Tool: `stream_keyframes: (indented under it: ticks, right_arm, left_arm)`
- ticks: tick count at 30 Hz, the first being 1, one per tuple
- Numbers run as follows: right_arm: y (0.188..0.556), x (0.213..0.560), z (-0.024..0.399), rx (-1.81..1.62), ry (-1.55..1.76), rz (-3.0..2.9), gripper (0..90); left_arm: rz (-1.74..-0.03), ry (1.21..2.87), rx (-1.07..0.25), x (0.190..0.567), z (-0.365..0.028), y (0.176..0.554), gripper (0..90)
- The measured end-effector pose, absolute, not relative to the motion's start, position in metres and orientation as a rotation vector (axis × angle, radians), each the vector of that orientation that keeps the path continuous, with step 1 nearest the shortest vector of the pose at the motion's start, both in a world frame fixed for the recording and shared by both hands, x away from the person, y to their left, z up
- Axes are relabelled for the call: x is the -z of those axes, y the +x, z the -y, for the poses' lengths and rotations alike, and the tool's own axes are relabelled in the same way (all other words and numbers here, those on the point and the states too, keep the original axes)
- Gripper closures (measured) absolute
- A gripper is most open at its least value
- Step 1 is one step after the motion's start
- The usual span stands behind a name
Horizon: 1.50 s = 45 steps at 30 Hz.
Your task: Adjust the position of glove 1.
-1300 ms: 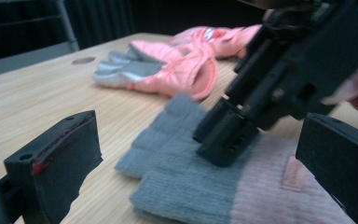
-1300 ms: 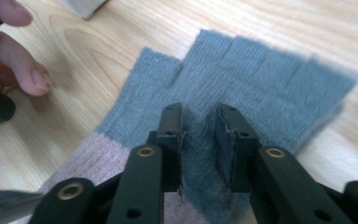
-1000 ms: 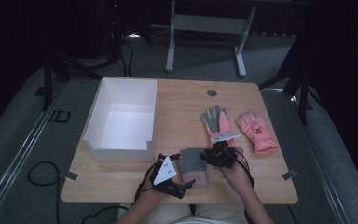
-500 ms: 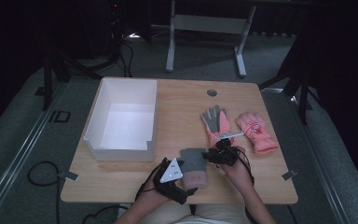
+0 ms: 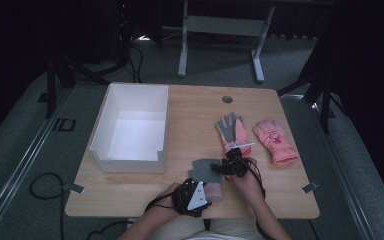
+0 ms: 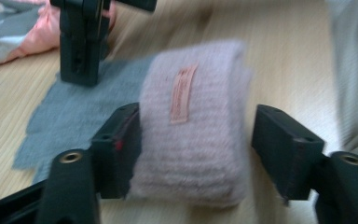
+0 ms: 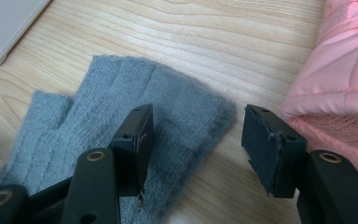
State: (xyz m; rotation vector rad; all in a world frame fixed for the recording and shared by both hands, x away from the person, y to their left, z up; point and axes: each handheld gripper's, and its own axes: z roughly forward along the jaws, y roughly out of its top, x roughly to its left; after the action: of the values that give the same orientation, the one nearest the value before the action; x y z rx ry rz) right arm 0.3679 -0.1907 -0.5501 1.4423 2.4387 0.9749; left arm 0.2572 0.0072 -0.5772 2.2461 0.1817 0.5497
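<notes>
The wooden surface (image 5: 190, 107) carried everything, with a small round hole near its far edge. On its left side stood a white open box (image 5: 132, 127), the largest thing on it. To the right lay two gloves side by side: a grey-and-pink glove (image 5: 231, 129) with its fingers pointing away from the person, and just beside it a pink padded glove (image 5: 275, 141).

Close to the near edge, in front of the person, lay a grey knitted glove (image 7: 121, 107) flat on the wood, its pink cuff (image 6: 193, 121) turned toward the person; a small sewn tag showed on the cuff in the left gripper view.

The left gripper (image 6: 198, 149) straddled that cuff. Its fingers had just been closing in; the left one (image 6: 121, 144) touched the cuff's side, while the right one stood apart from it with a strip of wood showing between, so the cuff was between them but not yet clamped.

The right gripper (image 7: 196, 140) hovered over the grey glove's finger end. Its fingers had just been spreading apart; one (image 7: 137, 140) sat over the grey knit, the other over bare wood just beside the pink padded glove, and nothing was held between them.
</notes>
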Motion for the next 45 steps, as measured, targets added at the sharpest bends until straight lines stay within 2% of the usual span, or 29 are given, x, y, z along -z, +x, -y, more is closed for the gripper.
stream_keyframes:
  ticks: [4, 6, 8, 9, 12, 18, 24, 30, 45]
  right_arm:
    - [0.367, 0.55, 0.189, -0.983, 1.44, -2.444, 46.3]
    - [0.367, 0.55, 0.188, -1.002, 1.457, -2.456, 51.1]
    - [0.367, 0.55, 0.188, -1.013, 1.461, -2.467, 51.4]
    - [0.368, 0.551, 0.188, -1.041, 1.483, -2.482, 52.2]
    - [0.37, 0.553, 0.187, -1.128, 1.536, -2.529, 53.8]
    - [0.372, 0.554, 0.181, -1.183, 1.557, -2.553, 63.0]
    - [0.369, 0.548, 0.167, -1.125, 1.435, -2.584, 72.1]
    - [0.366, 0.539, 0.169, -1.147, 1.407, -2.582, 73.5]
    - [0.363, 0.501, 0.178, -1.24, 1.338, -2.549, 74.1]
  left_arm:
    - [-0.157, 2.259, -0.545, 0.575, -0.01, 0.26, 43.4]
    - [-0.168, 2.252, -0.49, 0.572, -0.014, 0.265, 51.0]
    - [-0.171, 2.247, -0.464, 0.571, -0.016, 0.267, 57.2]
    - [-0.184, 2.236, -0.411, 0.57, -0.02, 0.272, 59.9]
    - [-0.185, 2.221, -0.369, 0.571, -0.023, 0.276, 64.0]
    - [-0.188, 2.22, -0.343, 0.57, -0.026, 0.279, 66.7]
    - [-0.214, 2.225, -0.32, 0.568, -0.027, 0.281, 67.6]
    - [-0.227, 2.252, -0.295, 0.56, -0.031, 0.282, 69.1]
    - [-0.122, 2.27, -0.344, 0.525, -0.034, 0.29, 69.8]
